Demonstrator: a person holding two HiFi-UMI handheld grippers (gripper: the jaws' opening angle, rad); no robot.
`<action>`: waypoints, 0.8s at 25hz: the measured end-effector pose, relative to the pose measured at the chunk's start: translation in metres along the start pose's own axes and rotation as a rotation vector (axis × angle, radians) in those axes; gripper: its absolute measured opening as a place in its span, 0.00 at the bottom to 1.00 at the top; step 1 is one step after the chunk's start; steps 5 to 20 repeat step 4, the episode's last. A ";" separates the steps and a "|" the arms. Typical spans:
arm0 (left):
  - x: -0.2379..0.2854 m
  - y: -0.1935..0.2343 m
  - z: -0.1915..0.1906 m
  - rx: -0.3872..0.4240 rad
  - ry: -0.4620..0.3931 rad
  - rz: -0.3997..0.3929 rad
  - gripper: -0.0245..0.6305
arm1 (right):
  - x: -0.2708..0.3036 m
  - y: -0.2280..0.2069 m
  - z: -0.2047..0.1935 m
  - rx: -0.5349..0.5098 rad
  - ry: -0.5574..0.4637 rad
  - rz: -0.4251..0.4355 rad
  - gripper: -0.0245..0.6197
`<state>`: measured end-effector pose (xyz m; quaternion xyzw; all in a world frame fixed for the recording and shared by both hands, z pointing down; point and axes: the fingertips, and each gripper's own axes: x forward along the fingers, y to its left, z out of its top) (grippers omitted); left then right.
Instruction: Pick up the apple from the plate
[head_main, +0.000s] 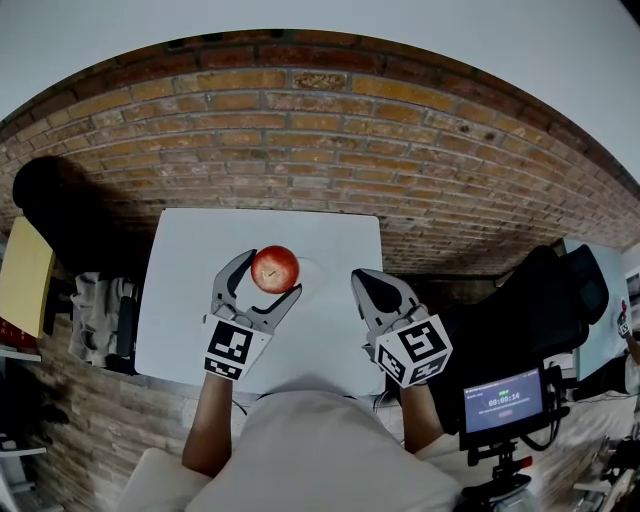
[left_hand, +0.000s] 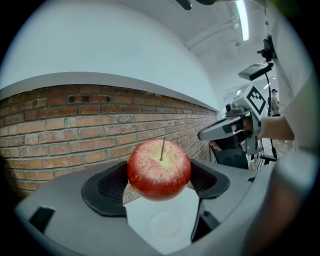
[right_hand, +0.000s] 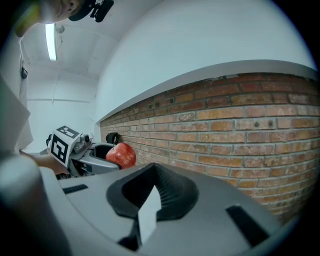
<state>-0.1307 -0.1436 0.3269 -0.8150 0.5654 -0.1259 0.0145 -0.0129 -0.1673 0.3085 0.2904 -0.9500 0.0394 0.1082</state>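
- I see the left gripper (head_main: 269, 278) clamped on the apple (left_hand: 159, 170), with its two black ribbed pads pressed against the apple's sides.
- The apple is round and glossy. It is red with pale yellow speckling that spreads into a yellowish patch round the dip at the top, where a thin dark stem stands up.
- It is held above the table (head_main: 190, 300), a smooth white rectangular top with a matte finish.
- On the table, under the apple, lies the plate (left_hand: 165, 226). It is a faint, pale round disc and I can barely tell it from the tabletop.
- The right gripper (right_hand: 150, 200) hovers over the table's right part, apart from the apple. Its grey plastic jaws are together, with only a sliver of white table showing between the black pads and nothing held.
- Beyond the table's far edge is a brick wall (head_main: 400, 150) of rough orange-brown bricks with grey mortar lines.
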 end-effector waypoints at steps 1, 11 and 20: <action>0.001 0.000 0.000 0.001 -0.001 -0.001 0.63 | 0.000 -0.001 0.000 -0.001 -0.001 -0.001 0.04; 0.004 -0.002 0.001 0.000 -0.003 -0.004 0.63 | -0.001 -0.004 -0.001 -0.001 0.000 -0.005 0.04; 0.004 -0.002 0.001 0.000 -0.003 -0.004 0.63 | -0.001 -0.004 -0.001 -0.001 0.000 -0.005 0.04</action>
